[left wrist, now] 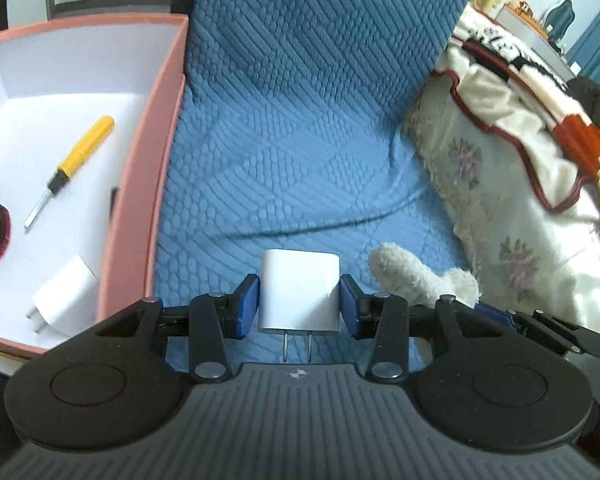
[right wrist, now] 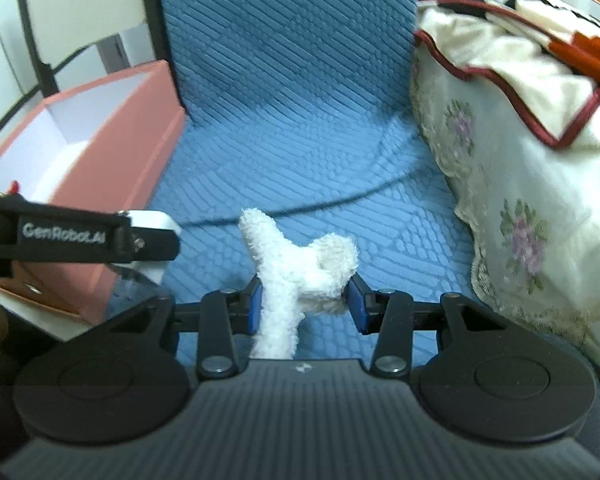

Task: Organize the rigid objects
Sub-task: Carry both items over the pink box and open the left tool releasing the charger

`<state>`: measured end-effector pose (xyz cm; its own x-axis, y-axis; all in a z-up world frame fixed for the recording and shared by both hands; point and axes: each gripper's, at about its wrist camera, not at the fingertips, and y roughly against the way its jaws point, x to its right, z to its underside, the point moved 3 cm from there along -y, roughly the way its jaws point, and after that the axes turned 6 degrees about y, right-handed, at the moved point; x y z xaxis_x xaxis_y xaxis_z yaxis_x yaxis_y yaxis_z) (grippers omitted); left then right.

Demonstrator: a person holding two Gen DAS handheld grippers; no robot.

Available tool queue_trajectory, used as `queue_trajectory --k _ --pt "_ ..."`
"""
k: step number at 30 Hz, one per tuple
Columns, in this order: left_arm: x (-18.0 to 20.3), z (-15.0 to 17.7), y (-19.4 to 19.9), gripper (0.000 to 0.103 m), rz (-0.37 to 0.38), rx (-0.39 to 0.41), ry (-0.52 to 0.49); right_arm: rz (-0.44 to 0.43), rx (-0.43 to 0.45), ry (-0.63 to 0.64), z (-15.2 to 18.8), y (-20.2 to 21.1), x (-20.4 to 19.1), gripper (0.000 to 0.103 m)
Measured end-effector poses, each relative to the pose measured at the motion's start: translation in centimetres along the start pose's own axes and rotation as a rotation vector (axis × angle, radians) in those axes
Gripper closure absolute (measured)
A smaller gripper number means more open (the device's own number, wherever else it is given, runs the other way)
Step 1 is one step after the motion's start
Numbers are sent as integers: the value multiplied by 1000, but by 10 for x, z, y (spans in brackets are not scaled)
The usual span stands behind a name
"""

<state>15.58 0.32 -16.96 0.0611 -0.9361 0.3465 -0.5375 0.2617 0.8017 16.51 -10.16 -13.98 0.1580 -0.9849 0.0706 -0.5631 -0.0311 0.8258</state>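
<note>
The jaws of the left gripper (left wrist: 299, 306) are clamped on a white charger (left wrist: 299, 294) by its flat sides, prongs pointing back toward the camera, over the blue quilted cover (left wrist: 300, 120); the jaws of the right gripper (right wrist: 305, 301) pinch a white plush toy (right wrist: 296, 264). The pink box (left wrist: 140, 184), already holding a yellow screwdriver (left wrist: 72, 166) and a second charger (left wrist: 62, 300), lies at about ten o'clock from the left jaws, so the left hand is nearer and likely carries its charger that way over the near wall.

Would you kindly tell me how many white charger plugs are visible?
2: one charger plug held in the left gripper, another lying inside the pink box. None seems hidden.
</note>
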Motion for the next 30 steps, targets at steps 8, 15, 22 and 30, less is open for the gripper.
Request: queue_trajectory --k 8,15,22,30 --pt "-18 -43 44 54 -21 86 30 -54 71 43 -44 21 -37 57" --pt "-46 -81 83 54 -36 165 51 -89 136 70 -86 34 -68 57" --pt "-88 -112 118 54 -51 229 95 -120 189 102 -118 45 -104 57" --pt "-147 -120 134 54 -85 248 141 -176 193 124 -130 35 -148 57"
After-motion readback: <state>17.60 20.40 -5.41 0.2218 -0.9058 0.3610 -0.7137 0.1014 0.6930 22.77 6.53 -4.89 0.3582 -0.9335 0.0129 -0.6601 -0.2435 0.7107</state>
